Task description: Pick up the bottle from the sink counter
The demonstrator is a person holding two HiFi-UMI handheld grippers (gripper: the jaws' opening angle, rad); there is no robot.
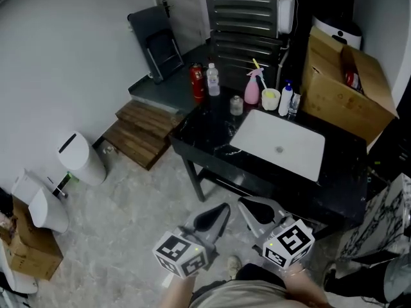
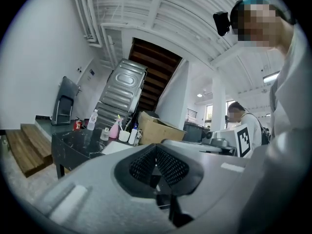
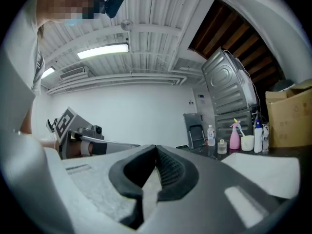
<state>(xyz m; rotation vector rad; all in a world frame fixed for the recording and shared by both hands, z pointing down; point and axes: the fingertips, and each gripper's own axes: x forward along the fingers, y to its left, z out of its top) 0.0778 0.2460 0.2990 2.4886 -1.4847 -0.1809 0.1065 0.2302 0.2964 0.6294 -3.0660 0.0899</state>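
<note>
Approach step judged: left gripper [image 1: 217,215], right gripper [image 1: 253,209] fingers closed, empty, short of black marble table [image 1: 199,136]; clear plastic bottle [image 1: 212,79] to be reached, fingers spread.

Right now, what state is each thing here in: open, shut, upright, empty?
left gripper, shut, empty
right gripper, shut, empty
clear bottle, upright on the counter, capped
pink spray bottle, upright
sink, empty
cardboard box, open on top
</note>
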